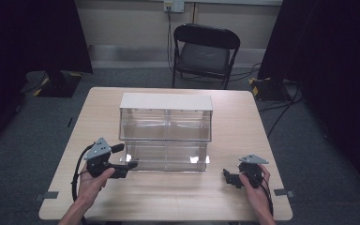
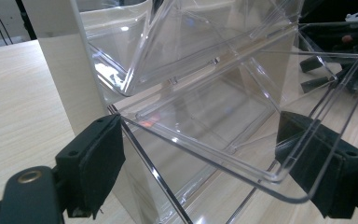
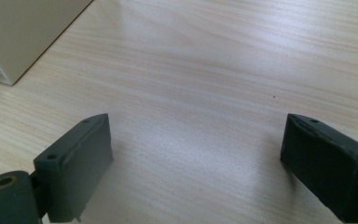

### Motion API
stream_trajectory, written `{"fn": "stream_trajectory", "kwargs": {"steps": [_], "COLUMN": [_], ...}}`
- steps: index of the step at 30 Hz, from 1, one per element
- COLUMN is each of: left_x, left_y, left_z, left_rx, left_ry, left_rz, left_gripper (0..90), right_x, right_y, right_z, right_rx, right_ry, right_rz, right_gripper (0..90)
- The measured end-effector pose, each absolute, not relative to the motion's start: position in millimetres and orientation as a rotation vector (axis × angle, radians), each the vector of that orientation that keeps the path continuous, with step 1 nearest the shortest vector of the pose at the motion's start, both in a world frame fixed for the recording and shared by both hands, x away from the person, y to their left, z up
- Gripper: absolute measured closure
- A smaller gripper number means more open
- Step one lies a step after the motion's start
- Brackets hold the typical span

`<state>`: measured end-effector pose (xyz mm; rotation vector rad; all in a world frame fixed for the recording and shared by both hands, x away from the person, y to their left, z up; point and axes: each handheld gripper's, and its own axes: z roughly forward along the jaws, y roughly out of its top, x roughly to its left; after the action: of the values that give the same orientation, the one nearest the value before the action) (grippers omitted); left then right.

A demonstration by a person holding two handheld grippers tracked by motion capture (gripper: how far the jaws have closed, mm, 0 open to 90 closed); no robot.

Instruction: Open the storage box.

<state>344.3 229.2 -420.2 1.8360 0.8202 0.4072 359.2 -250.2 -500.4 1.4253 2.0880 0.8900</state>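
the clear acrylic two-tier bin organiser stands in the middle of the light wood table, its white top panel facing up and its open bins facing you. the lower bin juts out toward your edge of the table, with the upper bin set back above it; each tier has a divider down the middle.

your left gripper sits at the left front corner of that lower bin. in the left gripper view, the gripper has its jaws spread wide, and the clear front lip of the lower bin runs slantwise across the gap between them. the left pad lies right against the bin's corner edge, beside the white side wall; the right pad shows behind the rounded clear corner. i can't tell whether either pad actually presses the plastic. nothing is pinched.

your right gripper rests low over the table, well apart from the organiser, off its right front corner, pointing left. in the right gripper view, the gripper has its jaws wide apart over bare wood grain, holding nothing, with a corner of the organiser's white base at upper left.

behind the table, a black folding chair stands on grey carpet.
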Motion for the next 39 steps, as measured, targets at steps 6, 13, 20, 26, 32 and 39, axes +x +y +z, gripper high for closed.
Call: {"fn": "stream_trajectory", "kwargs": {"steps": [6, 13, 20, 26, 32, 39], "left_x": [344, 345, 348, 349, 350, 350], "left_y": [229, 229, 231, 232, 232, 232], "left_z": [-418, -415, -413, -412, -409, -408], "left_rx": [1.823, 1.824, 1.808, 1.807, 1.800, 1.799], "left_ry": [0.830, 0.827, 0.840, 0.846, 0.838, 0.839], "left_rz": [0.411, 0.415, 0.422, 0.423, 0.429, 0.428], "left_gripper": [15.5, 15.4, 15.3, 15.4, 15.6, 15.5], "right_x": [359, 359, 359, 359, 359, 360], "right_y": [-250, -250, -250, -250, -250, -250], "right_z": [-500, -500, -500, -500, -500, -500], "right_rx": [1.426, 1.426, 1.426, 1.426, 1.425, 1.425], "right_ry": [2.088, 2.088, 2.088, 2.088, 2.089, 2.090], "right_rz": [0.889, 0.890, 0.890, 0.889, 0.889, 0.889], "right_gripper": [8.2, 8.2, 8.2, 8.2, 7.9, 7.8]}}
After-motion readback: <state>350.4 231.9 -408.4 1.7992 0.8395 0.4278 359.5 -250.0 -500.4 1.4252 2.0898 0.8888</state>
